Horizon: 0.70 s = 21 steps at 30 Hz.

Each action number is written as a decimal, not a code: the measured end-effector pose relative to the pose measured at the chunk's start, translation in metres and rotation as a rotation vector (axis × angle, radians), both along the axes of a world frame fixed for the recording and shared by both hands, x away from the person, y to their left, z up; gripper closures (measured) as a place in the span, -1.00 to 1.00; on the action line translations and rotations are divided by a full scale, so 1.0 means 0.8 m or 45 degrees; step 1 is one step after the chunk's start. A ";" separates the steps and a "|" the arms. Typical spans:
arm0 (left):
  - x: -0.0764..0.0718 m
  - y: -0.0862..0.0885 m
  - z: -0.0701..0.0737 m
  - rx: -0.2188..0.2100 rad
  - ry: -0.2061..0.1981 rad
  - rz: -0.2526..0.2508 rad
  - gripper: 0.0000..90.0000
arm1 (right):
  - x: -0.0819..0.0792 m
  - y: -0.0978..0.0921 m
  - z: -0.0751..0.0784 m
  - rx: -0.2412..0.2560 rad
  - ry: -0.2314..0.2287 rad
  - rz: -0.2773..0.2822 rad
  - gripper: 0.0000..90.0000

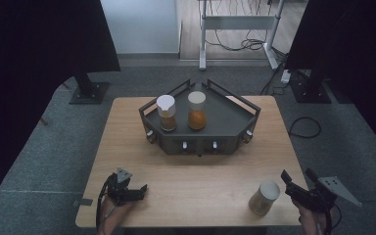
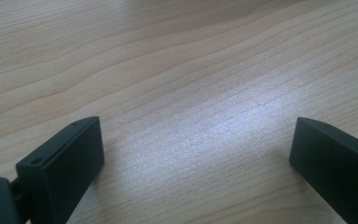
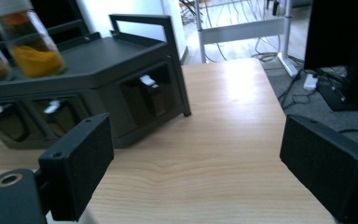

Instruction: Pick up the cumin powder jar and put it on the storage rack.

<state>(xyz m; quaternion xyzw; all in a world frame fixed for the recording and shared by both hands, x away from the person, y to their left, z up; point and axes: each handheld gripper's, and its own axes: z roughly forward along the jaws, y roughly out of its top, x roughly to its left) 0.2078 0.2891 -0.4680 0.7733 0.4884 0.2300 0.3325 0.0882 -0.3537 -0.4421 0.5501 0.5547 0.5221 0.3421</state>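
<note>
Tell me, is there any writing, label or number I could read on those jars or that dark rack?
None can be read.
Jar by the right gripper: no legible label.
Two jars on the rack: plain pale lids, no print visible.
Rack: small white tabs on its front, too small to tell if marked.

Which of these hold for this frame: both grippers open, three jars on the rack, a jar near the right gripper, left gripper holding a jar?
1. Both the left gripper and the right gripper are open. True.
2. Three jars stand on the dark rack. False: two, the brown-filled jar and the orange-filled jar.
3. The loose jar stands on the table beside the right gripper. True.
4. The left gripper holds a jar. False: it holds nothing.
</note>
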 end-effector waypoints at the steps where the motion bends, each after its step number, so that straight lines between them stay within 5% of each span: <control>1: 0.000 0.000 0.000 0.000 0.000 0.000 -0.94 | -0.001 0.002 0.002 -0.005 -0.005 0.010 -0.79; 21: 0.000 0.000 0.000 -0.003 -0.002 0.002 -0.94 | -0.009 0.032 0.017 -0.077 -0.021 0.159 -0.79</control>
